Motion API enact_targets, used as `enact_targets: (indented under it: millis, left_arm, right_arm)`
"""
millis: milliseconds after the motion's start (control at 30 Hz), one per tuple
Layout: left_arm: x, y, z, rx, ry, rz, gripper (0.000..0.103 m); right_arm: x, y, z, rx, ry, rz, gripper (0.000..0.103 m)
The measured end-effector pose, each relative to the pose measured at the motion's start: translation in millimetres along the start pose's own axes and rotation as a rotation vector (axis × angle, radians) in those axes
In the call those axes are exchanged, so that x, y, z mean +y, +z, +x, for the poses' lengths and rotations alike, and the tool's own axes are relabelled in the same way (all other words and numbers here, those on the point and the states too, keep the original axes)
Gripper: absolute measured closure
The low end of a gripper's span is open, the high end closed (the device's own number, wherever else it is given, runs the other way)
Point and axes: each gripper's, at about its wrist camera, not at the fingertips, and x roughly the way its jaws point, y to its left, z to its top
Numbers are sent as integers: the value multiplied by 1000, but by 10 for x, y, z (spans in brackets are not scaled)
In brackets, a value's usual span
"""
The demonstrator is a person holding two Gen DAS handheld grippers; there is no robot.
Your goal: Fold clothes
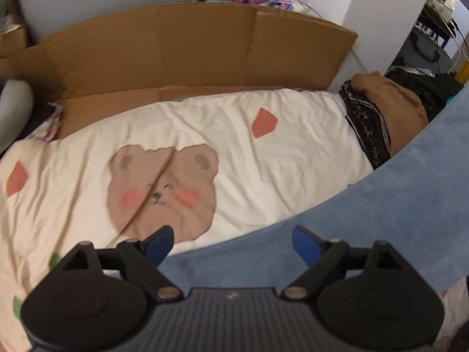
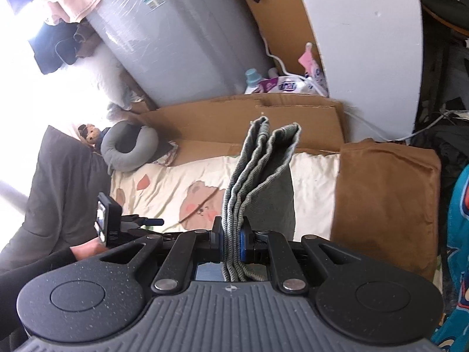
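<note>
The left gripper (image 1: 233, 245) points steeply down over the bear-print bedsheet (image 1: 234, 152), jaws spread wide and empty, above the blue garment (image 1: 381, 205) lying near. The right gripper (image 2: 231, 242) tilts downward, clamped on folded grey-green cloth (image 2: 258, 182).

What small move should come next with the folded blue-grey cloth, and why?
Probably bring the open left tongs to the folded cloth's free end: the right tongs pinch it alone, and the left tongs hold nothing above the bear sheet.
</note>
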Motion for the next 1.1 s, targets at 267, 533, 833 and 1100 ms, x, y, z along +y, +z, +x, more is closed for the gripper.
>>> enact_targets:
  millis: [267,533,833,1100]
  left_arm:
    - [147,-245,-511,-34,-24,-38,14]
    - [273,-512,-849,-93,-38,-70,14]
    - [584,-771,-1160,-151,-20,-182,13]
    - [887,-1008,-1313,-188,5,-244,13]
  right_arm:
    - [414,159,236,37,1,-9,94]
    - [782,325,478,65,-10,-5,94]
    - [1305,344,713,111,-2,-51,94]
    - [1686,191,1072,165,15,-47,94]
